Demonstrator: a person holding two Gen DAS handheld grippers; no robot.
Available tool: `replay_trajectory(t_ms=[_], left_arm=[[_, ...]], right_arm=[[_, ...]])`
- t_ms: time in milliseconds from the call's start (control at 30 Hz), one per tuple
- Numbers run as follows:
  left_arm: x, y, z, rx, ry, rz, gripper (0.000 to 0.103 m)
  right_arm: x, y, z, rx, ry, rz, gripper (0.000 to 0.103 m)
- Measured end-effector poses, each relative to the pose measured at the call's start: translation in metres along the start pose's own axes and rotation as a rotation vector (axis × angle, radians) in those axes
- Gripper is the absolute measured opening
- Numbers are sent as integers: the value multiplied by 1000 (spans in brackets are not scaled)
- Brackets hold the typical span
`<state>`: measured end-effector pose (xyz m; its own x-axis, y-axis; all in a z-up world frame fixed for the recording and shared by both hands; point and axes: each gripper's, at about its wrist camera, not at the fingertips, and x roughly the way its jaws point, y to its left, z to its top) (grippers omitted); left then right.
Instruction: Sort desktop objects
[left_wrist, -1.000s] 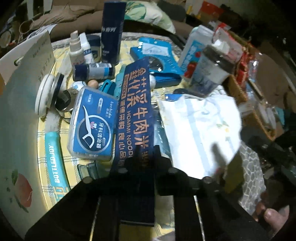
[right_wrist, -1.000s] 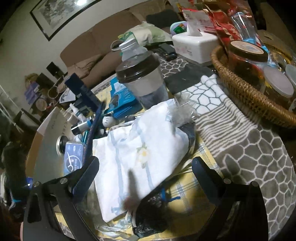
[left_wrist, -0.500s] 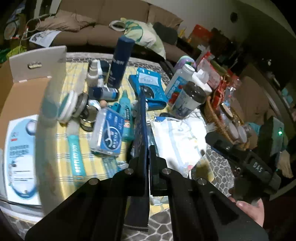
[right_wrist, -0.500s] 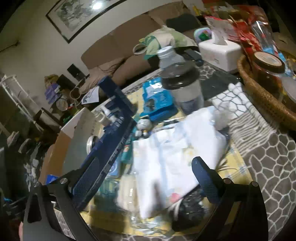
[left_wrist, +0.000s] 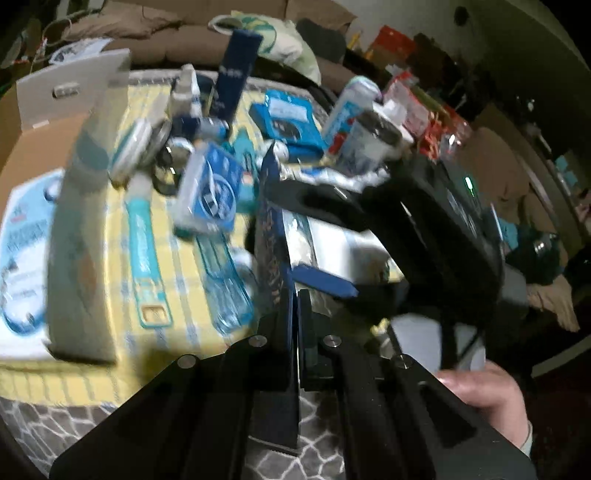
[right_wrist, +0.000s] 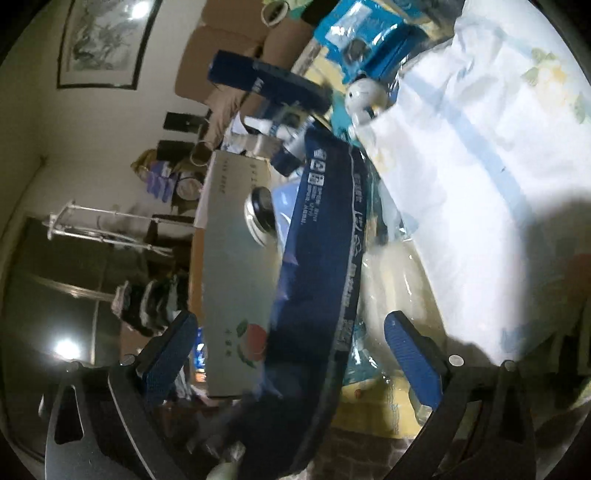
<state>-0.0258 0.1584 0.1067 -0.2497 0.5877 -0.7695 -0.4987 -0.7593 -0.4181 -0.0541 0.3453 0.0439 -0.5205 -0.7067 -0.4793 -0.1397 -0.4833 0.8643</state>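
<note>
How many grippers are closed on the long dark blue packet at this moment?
1. The left gripper is shut on the dark blue packet. The right gripper is open; the packet passes between its fingers unpinched.

We see the long dark-blue noodle packet with white lettering (left_wrist: 271, 236) held edge-up above the cluttered yellow checked tablecloth (left_wrist: 110, 258).

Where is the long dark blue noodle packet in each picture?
Left wrist view: the dark blue noodle packet runs up the middle, pinched in the left tool.
Right wrist view: it crosses the middle, between the open right tool fingers.
Shared landmark: the white floral cloth bag, right of the packet.
</note>
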Motion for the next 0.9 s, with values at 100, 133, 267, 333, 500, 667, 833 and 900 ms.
replay_trajectory(t_ms=[100, 133, 267, 333, 500, 667, 833, 900], left_arm=[[10, -6, -10, 11, 24, -21, 2], [12, -8, -13, 14, 29, -31, 3], [9, -6, -18, 17, 23, -55, 8], [3, 8, -22, -20, 8, -46, 30], [13, 38, -30, -117, 34, -54, 76], [40, 29, -37, -87, 108, -49, 76], [59, 24, -42, -94, 152, -49, 49], [59, 23, -45, -91, 145, -45, 43]], right_arm=[[10, 4, -1, -15, 27, 7, 90], [12, 4, -2, -11, 31, 15, 82], [13, -8, -2, 14, 48, 11, 47], [12, -15, -2, 26, 44, -1, 44], [4, -20, 0, -6, 60, -19, 36], [4, -26, -3, 0, 78, -32, 35], [8, -18, -7, -35, 107, -14, 35], [8, -19, -8, -37, 114, -13, 35]])
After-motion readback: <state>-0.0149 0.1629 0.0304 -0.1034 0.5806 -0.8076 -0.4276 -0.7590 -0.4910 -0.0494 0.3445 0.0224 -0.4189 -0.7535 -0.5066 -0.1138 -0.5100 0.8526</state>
